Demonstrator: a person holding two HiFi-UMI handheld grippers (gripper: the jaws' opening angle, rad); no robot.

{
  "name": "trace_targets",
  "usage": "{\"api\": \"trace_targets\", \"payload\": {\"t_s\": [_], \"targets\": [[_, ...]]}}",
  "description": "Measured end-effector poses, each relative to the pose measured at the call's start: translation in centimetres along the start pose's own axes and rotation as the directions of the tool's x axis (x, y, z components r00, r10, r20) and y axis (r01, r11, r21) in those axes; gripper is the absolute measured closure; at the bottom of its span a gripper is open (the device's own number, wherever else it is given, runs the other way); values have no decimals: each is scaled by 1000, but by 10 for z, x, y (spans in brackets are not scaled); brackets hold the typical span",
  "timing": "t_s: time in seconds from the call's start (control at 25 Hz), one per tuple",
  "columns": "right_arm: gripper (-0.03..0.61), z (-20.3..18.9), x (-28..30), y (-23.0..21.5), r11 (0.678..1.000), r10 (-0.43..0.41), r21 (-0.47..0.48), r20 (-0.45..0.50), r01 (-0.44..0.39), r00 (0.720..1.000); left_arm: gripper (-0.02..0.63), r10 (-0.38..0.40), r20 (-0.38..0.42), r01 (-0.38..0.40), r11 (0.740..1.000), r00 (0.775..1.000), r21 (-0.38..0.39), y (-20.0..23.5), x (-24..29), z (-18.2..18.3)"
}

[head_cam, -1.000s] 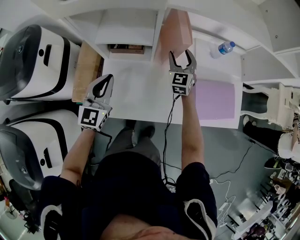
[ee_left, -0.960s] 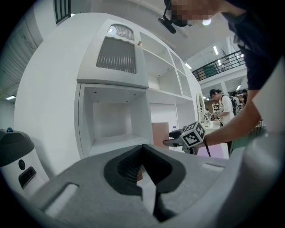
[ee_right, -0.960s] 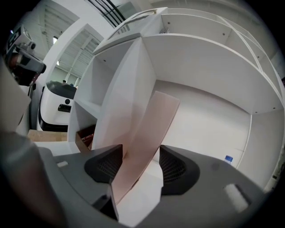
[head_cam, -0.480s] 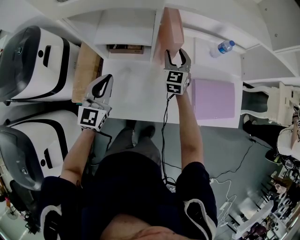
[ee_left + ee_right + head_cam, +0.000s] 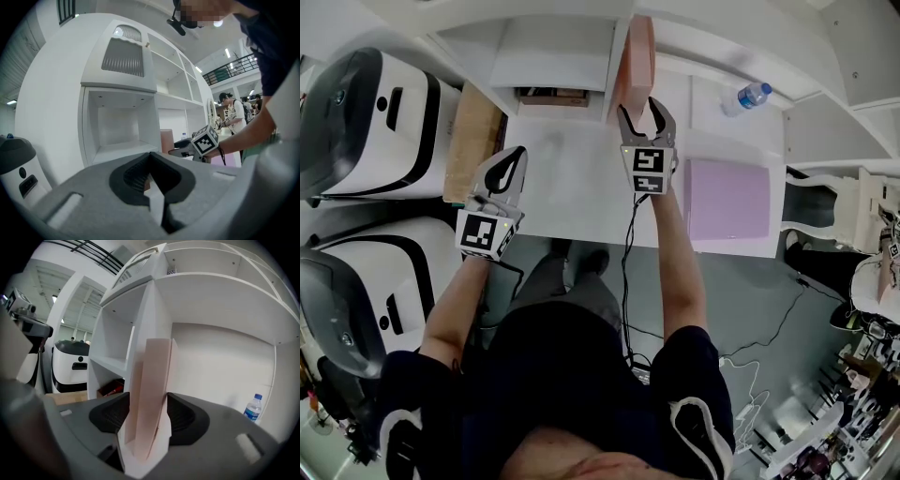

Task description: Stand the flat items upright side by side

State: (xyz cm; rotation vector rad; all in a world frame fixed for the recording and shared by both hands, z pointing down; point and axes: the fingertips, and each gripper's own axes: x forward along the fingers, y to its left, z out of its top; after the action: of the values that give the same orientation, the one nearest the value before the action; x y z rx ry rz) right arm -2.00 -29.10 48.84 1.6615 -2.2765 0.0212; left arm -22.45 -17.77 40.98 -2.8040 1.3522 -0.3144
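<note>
The pink folder (image 5: 637, 56) stands on edge just to the right of the shelf's white divider (image 5: 152, 315), nearly upright, with its far end back in the bay. The right tool (image 5: 644, 112) straddles its near edge. The jaws have just eased a little wider, but the folder is between them and both faces appear to touch the pads, so I judge it a light grip rather than a release.

The step in hand looks like settling this first item against the divider. To do it well:

- Keep the folder's bottom edge down on the worktop (image 5: 572, 187).
- Press its face flush to the divider so it has something to lean on.
- Open fully only once it stands without sagging.
- Draw the tool straight back along the folder's plane, since a sideways pull could tip it.

The left tool (image 5: 516, 159) is closed and empty, well to the left of the divider. It could steady the folder if it wobbles.

The lilac sheet (image 5: 729, 199) lies flat on the worktop, further right of the divider than the folder, and has yet to be stood up. A water bottle (image 5: 752, 95) stands in the bay to the right of the divider and is worth avoiding.
</note>
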Motion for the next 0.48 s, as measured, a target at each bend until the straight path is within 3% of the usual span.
{"api": "trace_targets", "payload": {"t_s": [0.2, 0.48], "targets": [[304, 4, -4, -2, 997, -8, -77, -10, 8, 1000, 612, 0, -3, 0, 1000, 1000, 5, 0, 1, 0], [293, 12, -6, -14, 993, -33, -110, 7, 34, 999, 612, -3, 0, 3, 1000, 1000, 2, -2, 2, 0]]}}
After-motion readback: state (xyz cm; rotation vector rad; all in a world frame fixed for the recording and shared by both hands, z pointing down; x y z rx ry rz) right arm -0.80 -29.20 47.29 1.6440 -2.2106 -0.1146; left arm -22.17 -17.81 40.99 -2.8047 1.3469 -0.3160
